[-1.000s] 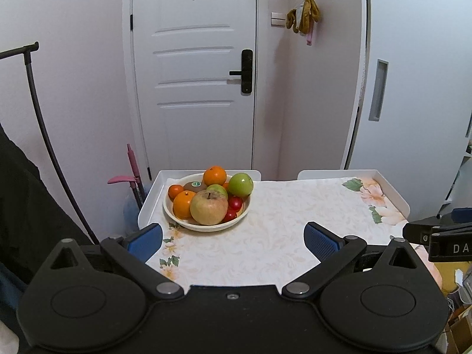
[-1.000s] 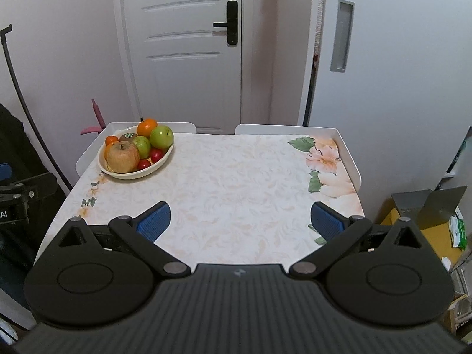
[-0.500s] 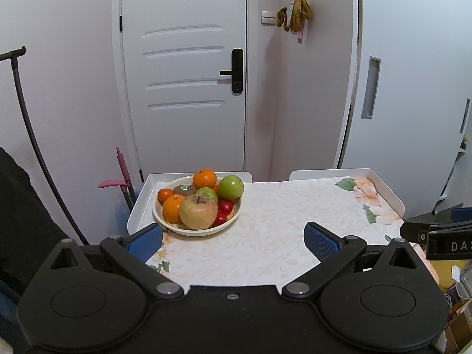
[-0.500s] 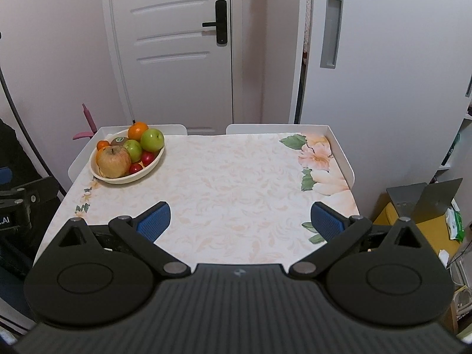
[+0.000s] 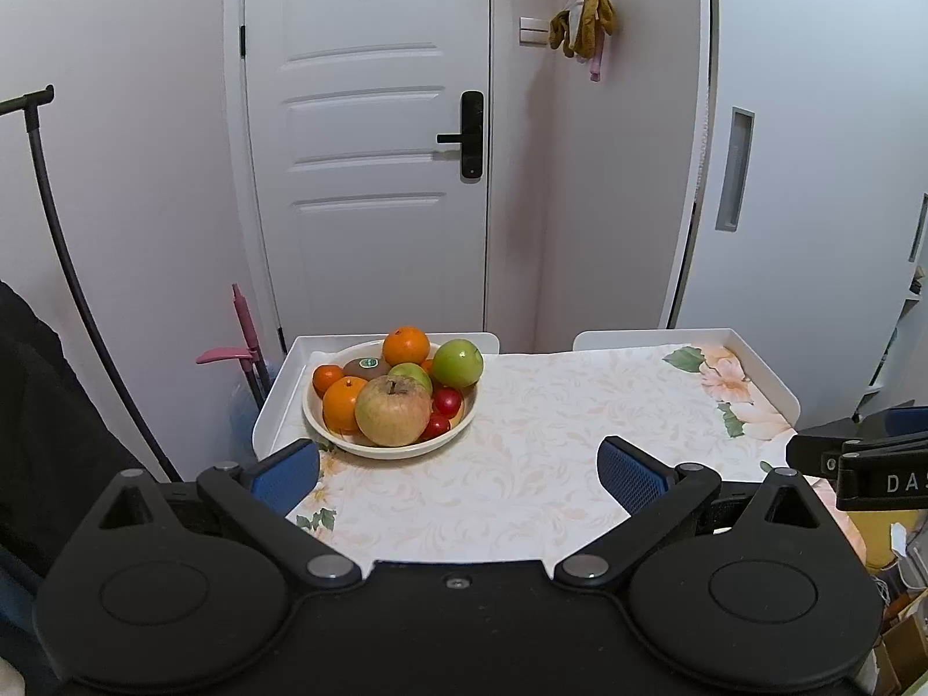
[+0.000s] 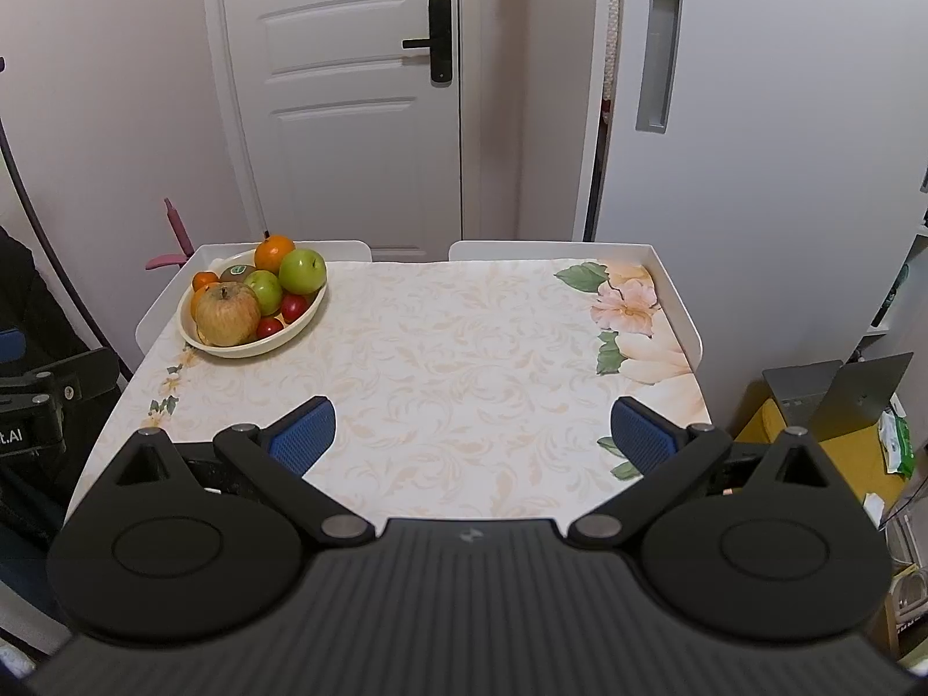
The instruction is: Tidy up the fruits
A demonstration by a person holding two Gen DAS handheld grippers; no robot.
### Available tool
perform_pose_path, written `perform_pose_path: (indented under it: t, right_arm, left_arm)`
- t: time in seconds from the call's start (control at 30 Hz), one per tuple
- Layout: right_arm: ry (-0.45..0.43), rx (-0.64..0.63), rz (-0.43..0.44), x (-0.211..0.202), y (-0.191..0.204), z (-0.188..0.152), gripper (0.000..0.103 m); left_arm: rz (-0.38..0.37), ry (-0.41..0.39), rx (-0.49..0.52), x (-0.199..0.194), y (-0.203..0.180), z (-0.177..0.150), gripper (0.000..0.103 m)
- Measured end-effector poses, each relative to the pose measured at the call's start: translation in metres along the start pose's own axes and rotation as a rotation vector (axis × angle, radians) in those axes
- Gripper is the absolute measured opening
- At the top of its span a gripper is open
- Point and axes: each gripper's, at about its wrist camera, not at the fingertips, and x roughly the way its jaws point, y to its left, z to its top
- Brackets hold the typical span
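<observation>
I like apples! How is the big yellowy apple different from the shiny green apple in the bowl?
The yellowish apple looks bigger, dull and blotchy with reddish streaks; the green apple is smaller, smooth and evenly green. The yellowish apple sits at the near side of the bowl, while the green apple sits at the far right side, higher on the pile. Both are round, stem up, and share the bowl.

Both views pull back and tilt upward: the fruit bowl (image 5: 392, 446) sits lower in the left view, and apparently farther off in the right view (image 6: 253, 342).
</observation>
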Motion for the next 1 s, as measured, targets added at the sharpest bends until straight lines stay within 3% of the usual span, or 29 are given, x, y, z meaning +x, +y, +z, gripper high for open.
perform_pose_path:
  t: [1.0]
  right_arm:
    - [0.009,0.001,-0.001,0.004,0.0012,0.0024,0.103]
  left_arm:
    - [-0.008,0.015,0.001,0.0068,0.0007,0.0015,0.103]
